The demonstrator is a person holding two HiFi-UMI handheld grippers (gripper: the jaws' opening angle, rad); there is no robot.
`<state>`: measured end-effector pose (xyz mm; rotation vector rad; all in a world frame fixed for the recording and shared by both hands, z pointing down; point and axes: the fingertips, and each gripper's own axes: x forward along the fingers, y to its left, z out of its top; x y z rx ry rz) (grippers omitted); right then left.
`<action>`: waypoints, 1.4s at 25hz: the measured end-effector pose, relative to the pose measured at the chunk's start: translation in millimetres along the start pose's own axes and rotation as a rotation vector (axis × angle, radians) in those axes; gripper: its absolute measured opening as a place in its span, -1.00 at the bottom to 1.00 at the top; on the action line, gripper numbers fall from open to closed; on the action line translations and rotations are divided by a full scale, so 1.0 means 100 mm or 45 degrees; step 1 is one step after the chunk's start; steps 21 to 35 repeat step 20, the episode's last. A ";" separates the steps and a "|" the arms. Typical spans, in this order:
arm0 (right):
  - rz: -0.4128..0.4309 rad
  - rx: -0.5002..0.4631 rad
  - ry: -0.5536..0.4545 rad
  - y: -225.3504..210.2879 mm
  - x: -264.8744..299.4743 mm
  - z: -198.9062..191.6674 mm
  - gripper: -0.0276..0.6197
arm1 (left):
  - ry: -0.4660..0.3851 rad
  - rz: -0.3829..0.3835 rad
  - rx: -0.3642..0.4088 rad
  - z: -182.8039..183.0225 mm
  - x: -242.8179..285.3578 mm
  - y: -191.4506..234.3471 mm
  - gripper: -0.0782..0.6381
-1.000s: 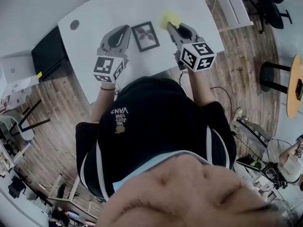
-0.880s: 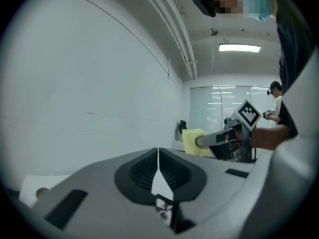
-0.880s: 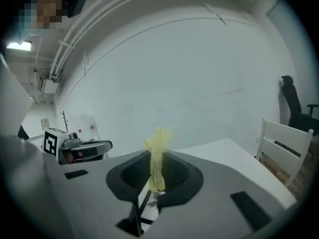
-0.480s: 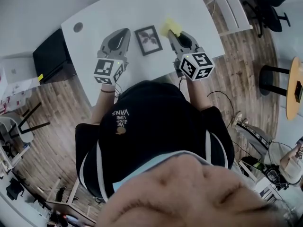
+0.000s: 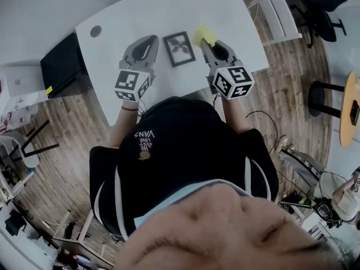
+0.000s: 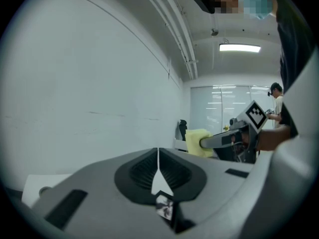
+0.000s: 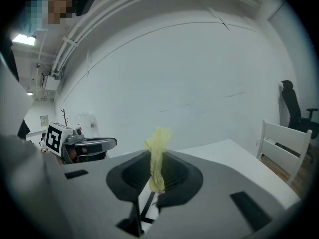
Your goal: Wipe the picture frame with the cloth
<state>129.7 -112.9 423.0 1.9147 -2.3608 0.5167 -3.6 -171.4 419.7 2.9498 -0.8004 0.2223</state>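
Though unclear overhead, right hand-held gripper (image 7: 154,179) pinching cloth (image 7: 158,144)

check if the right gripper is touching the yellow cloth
Touching. The right gripper view shows the right gripper with its jaws shut on the yellow cloth, whose bunched end sticks out past them.

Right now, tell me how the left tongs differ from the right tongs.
The grey left tongs are shut with nothing between them; the grey right tongs are shut on the crumpled yellow cloth. The left tongs sit left of the black picture frame, the right tongs at its right. Both are closed and point away over the white table.
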 end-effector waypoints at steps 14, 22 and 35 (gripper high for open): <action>0.008 -0.015 0.020 0.01 0.04 -0.01 -0.77 | 0.005 -0.005 -0.001 -0.01 0.00 -0.01 -0.73; 0.006 -0.015 0.024 -0.03 0.04 0.00 -0.77 | 0.006 -0.003 -0.003 0.00 0.03 -0.02 -0.73; 0.006 -0.015 0.024 -0.03 0.04 0.00 -0.77 | 0.006 -0.003 -0.003 0.00 0.03 -0.02 -0.73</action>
